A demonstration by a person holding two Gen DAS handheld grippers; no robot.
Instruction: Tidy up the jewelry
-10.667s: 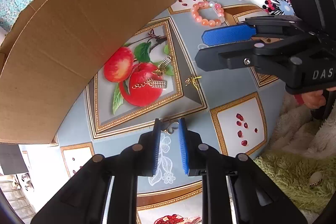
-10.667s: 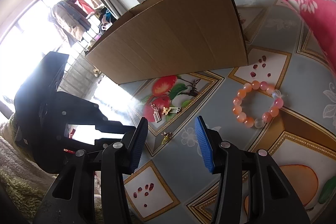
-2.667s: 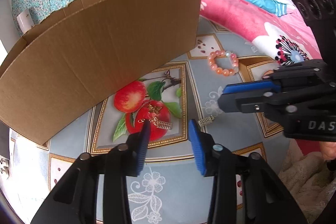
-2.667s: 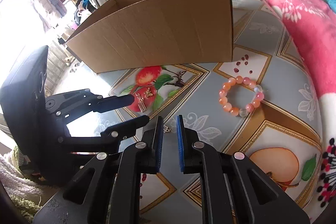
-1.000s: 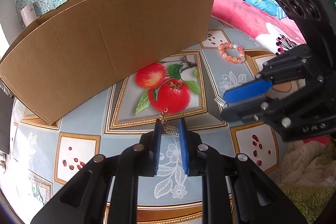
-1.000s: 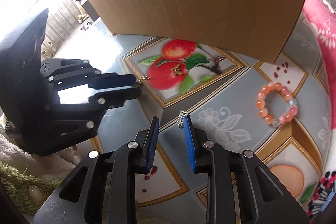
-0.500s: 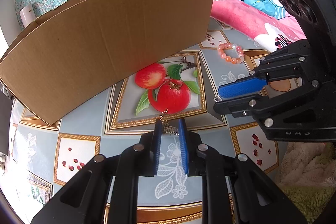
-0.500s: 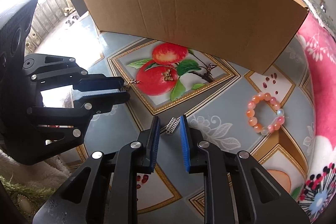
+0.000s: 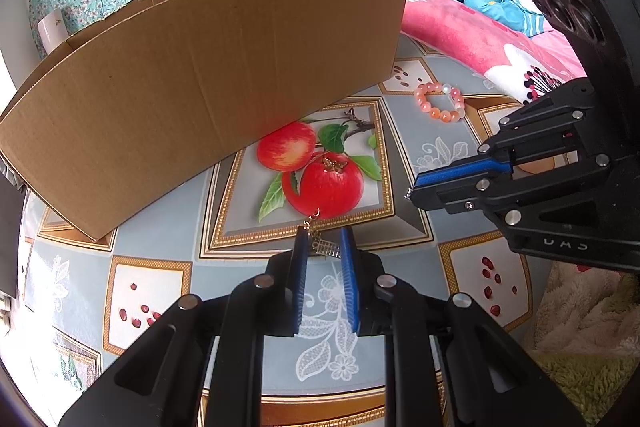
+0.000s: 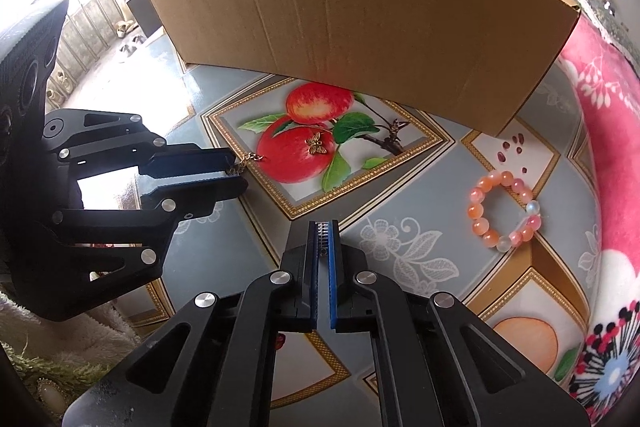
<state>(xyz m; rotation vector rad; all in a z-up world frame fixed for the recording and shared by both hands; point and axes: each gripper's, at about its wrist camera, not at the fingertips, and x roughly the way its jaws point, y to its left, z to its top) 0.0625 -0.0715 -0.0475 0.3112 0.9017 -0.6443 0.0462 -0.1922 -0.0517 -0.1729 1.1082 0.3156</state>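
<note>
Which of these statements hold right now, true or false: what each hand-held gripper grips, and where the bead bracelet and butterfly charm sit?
1. The left hand-held gripper pinches a gold ladder-shaped earring. True.
2. The right hand-held gripper is wide open. False: shut on a small silver ladder-shaped earring.
3. The orange bead bracelet lies inside the brown cardboard box. False: on the fruit-patterned floor.
4. A small gold butterfly charm lies on the printed red apple. True.

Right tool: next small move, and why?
Probably lift and carry toward the cardboard box. The right tool is shut on a small silver charm, and the left tool holds a gold chain earring; the box rim stands higher than both.
</note>
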